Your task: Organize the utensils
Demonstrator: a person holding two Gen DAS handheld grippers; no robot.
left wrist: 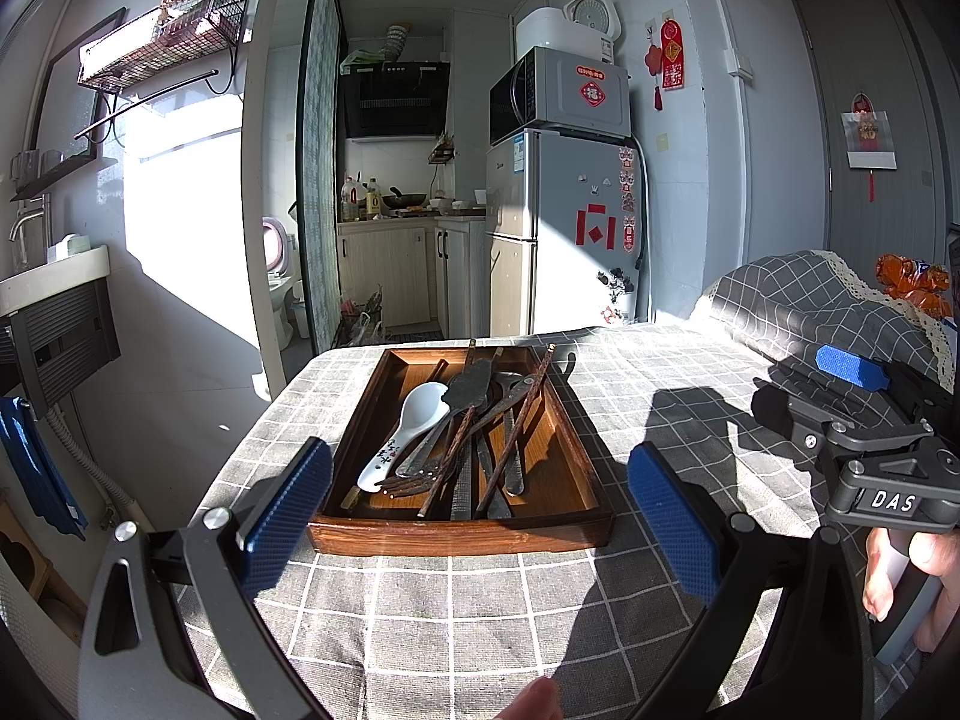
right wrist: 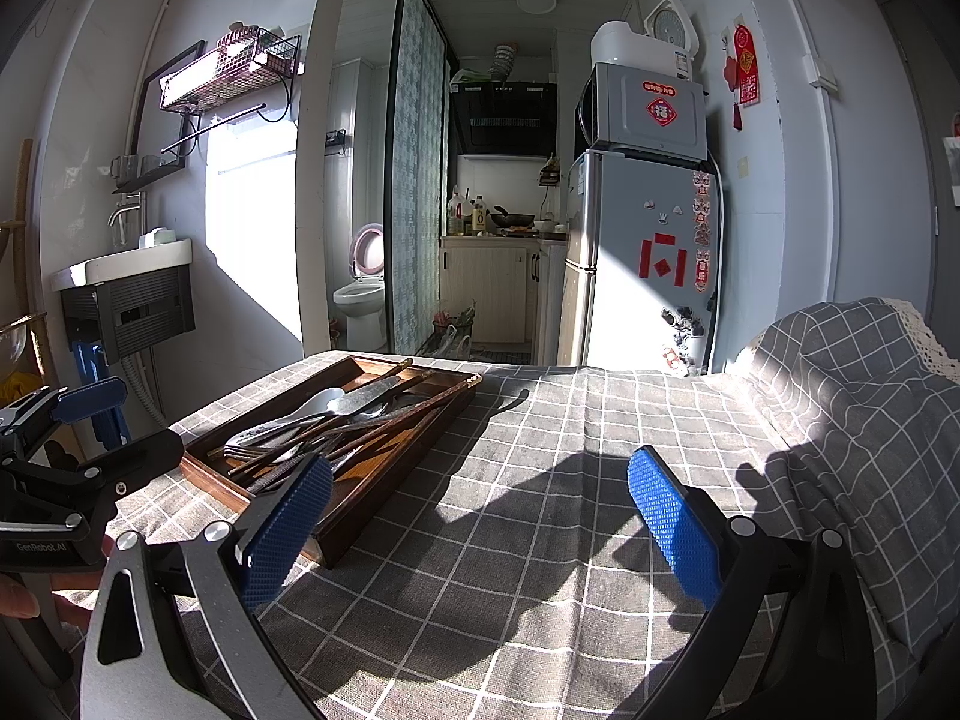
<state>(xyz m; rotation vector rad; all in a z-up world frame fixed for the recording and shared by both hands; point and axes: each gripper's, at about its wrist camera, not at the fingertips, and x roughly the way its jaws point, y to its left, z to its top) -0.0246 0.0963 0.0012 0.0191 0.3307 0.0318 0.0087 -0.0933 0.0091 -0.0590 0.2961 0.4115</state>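
A brown wooden tray (left wrist: 576, 468) (right wrist: 396, 480) lies on the grey checked tablecloth (left wrist: 468, 618). In it several utensils are piled: a white ceramic spoon (left wrist: 414, 414) (right wrist: 324, 399), dark wooden chopsticks (left wrist: 522, 414) (right wrist: 360, 429), forks (left wrist: 408, 483) and metal knives (left wrist: 471, 387). My left gripper (left wrist: 480, 516) is open just in front of the tray's near edge, with nothing between its fingers. To the tray's right, my right gripper (right wrist: 480, 516) is also open over the bare cloth and holds nothing. Each gripper shows in the other's view, the right (left wrist: 852, 414), the left (right wrist: 72, 432).
The cloth rises over a covered hump (left wrist: 810, 300) (right wrist: 858, 396) at the right. A fridge (left wrist: 570, 228) with a microwave on top stands beyond the table. A sink cabinet (right wrist: 126, 300) is at the left, a doorway to a kitchen behind. A person's fingers (left wrist: 894, 576) grip the right handle.
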